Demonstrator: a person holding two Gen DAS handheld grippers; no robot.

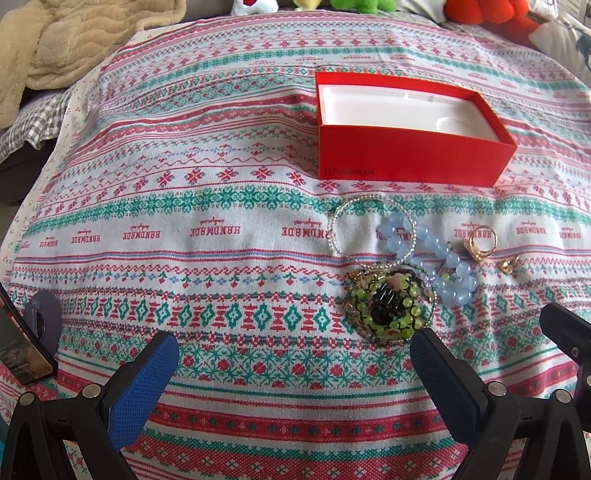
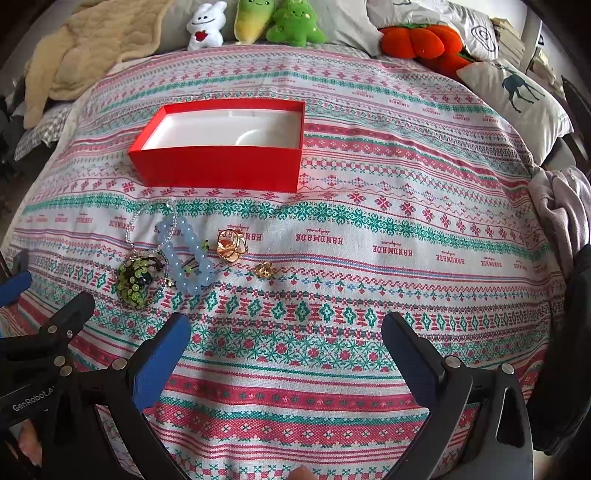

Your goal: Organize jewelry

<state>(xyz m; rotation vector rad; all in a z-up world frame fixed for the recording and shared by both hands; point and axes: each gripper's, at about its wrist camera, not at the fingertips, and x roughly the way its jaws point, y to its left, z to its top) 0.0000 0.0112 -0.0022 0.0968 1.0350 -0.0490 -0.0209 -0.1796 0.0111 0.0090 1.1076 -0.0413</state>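
Observation:
An open red box with a white inner tray sits on the patterned cloth, nothing in it. In front of it lies a jewelry pile: a green beaded piece, a pale blue bead bracelet, a thin clear-bead bangle, gold rings and a small gold ring. My left gripper is open, just short of the green piece. My right gripper is open, to the right of the pile.
The patterned cloth covers a bed. Plush toys, an orange plush and a deer pillow line the far and right edges. A beige blanket lies far left. The left gripper's frame shows at the right view's left.

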